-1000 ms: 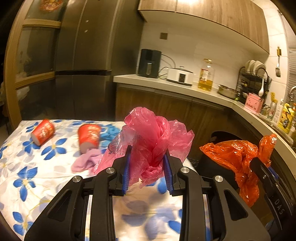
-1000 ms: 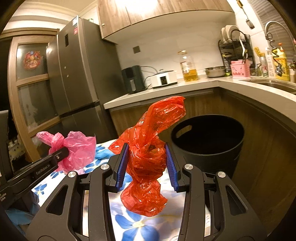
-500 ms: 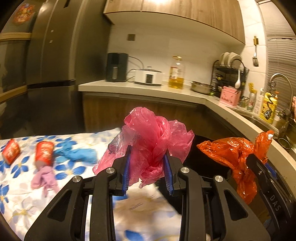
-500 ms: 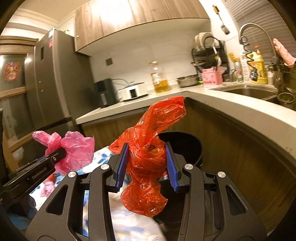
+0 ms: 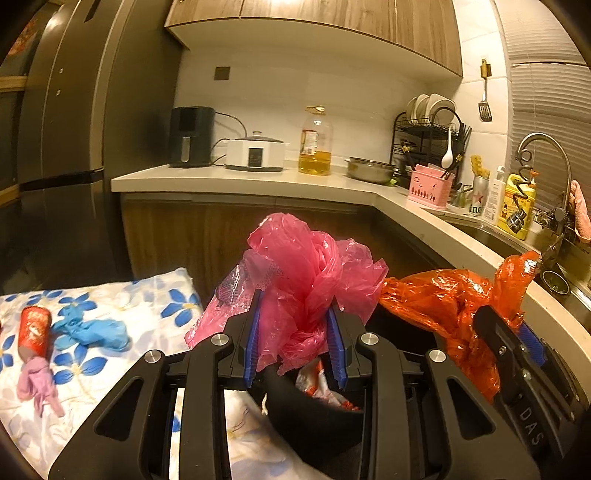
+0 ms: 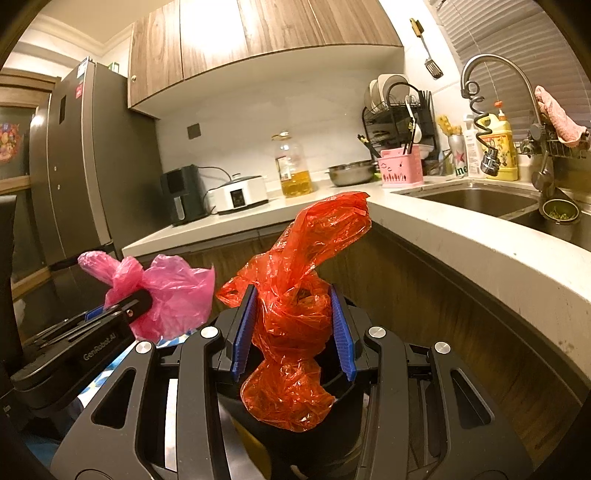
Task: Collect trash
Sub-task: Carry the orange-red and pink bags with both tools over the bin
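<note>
Warm, dim kitchen light came from under the wall cabinets (image 5: 332,22), glaring there. Fisheye bending curved the edges, corners went black, and the floral cloth (image 5: 110,295) blurred slightly.

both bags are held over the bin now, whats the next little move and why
Probably ease both over the bin's opening, then open the jaws. The left gripper clamps the pink bag with the black bin just below, trash already inside. The right gripper clamps the orange bag above the same bin, so dropping looks right.
</note>
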`<state>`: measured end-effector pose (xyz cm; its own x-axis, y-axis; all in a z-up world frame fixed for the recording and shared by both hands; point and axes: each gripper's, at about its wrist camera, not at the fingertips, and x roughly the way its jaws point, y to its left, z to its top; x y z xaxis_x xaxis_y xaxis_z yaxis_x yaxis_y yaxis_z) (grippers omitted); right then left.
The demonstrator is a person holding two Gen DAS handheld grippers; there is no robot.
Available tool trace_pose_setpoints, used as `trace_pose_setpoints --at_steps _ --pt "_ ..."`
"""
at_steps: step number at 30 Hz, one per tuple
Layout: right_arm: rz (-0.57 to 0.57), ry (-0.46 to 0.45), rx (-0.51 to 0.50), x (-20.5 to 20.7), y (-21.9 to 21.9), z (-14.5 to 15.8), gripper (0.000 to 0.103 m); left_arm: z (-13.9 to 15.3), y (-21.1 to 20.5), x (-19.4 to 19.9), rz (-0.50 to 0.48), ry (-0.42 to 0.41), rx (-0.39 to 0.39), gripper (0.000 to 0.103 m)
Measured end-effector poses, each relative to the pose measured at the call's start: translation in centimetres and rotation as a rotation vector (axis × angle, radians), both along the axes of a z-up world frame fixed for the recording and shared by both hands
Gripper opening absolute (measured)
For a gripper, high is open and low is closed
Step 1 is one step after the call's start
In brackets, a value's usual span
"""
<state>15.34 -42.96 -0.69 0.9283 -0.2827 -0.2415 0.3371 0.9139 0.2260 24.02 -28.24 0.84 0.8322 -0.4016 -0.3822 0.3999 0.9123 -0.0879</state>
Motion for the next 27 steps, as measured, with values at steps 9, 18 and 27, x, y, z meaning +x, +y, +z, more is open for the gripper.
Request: trace_pose_setpoints --at_steps 9,18,27 --pt "-0.018 0.013 0.004 1.3 -1.3 -0.3 0.039 -0.2 -1.6 1.1 -0.020 0.000 0.006 0.031" --pt "-0.014 0.011 -0.007 2.0 -1.4 -0.2 0.039 -0.4 -2.3 1.9 -0.025 0.004 0.019 0.032" --pt "-0.012 0.019 -0.008 2.6 -1.6 -0.4 0.039 -0.8 -2.6 2.5 -0.028 0.016 0.032 0.032"
